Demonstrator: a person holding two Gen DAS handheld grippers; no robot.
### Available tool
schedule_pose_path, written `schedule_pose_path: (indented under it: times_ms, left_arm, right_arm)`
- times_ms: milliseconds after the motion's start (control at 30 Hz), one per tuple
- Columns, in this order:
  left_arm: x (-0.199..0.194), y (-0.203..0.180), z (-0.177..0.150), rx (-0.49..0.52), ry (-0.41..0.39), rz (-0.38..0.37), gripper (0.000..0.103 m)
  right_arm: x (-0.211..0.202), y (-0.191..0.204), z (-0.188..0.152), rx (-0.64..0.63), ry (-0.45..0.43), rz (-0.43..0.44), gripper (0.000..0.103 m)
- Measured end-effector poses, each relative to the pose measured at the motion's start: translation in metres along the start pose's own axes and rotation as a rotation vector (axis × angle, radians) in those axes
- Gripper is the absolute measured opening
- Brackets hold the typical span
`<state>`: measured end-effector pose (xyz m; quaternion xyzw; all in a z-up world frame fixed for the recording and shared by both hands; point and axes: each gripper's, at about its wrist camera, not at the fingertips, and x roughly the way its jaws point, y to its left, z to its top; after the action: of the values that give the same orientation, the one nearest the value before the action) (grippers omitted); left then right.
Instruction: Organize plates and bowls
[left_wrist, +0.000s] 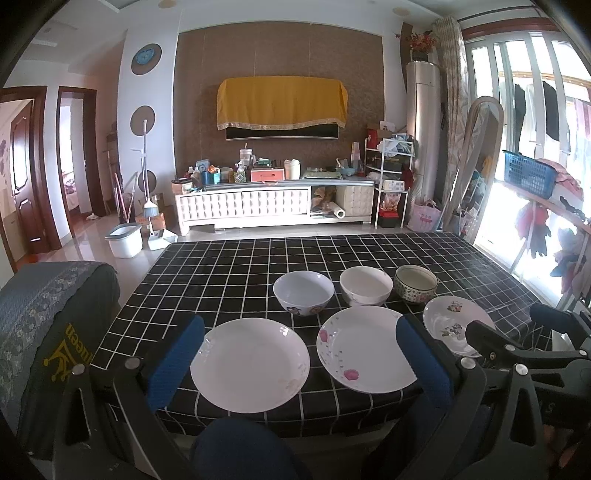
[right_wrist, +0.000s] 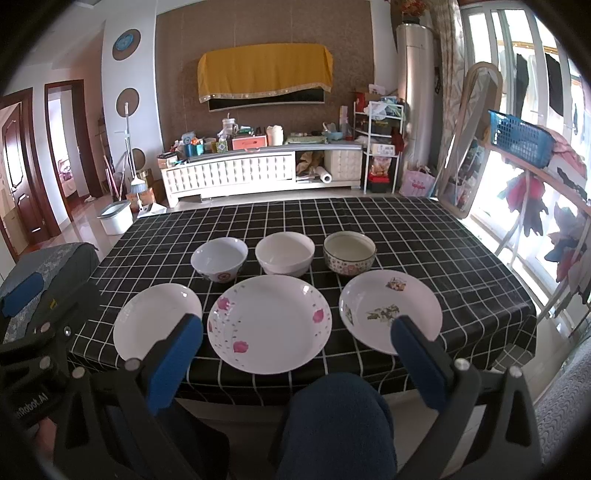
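Three plates lie in a front row on the black checked tablecloth (right_wrist: 424, 236): a plain white plate (left_wrist: 249, 364) (right_wrist: 157, 322) at left, a pink-flowered plate (left_wrist: 364, 349) (right_wrist: 269, 328) in the middle, a bird-patterned plate (left_wrist: 448, 325) (right_wrist: 388, 314) at right. Behind them stand three bowls: a white bowl with a blue base pattern (left_wrist: 303, 292) (right_wrist: 219, 258), a plain white bowl (left_wrist: 365, 285) (right_wrist: 284, 254), a floral-sided bowl (left_wrist: 416, 283) (right_wrist: 349, 252). My left gripper (left_wrist: 300, 365) is open and empty before the plain plate. My right gripper (right_wrist: 297, 363) is open and empty before the pink-flowered plate.
A grey-covered chair back (left_wrist: 40, 332) stands left of the table. A drying rack with clothes and a blue basket (right_wrist: 521, 138) stands at the right by the window. My knee (right_wrist: 336, 424) is below the table's front edge. A TV cabinet (left_wrist: 273, 203) stands at the far wall.
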<state>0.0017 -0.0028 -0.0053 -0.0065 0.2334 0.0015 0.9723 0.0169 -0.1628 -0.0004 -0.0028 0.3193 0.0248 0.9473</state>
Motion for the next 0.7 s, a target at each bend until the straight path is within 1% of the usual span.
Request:
schedule_pose_path:
  times_ms: [700]
  left_arm:
    - [0.0010, -0.0011, -0.0047, 0.000, 0.007, -0.003, 0.103]
  right_arm:
    - [0.0010, 0.0016, -0.0004, -0.003, 0.017, -0.001, 0.103]
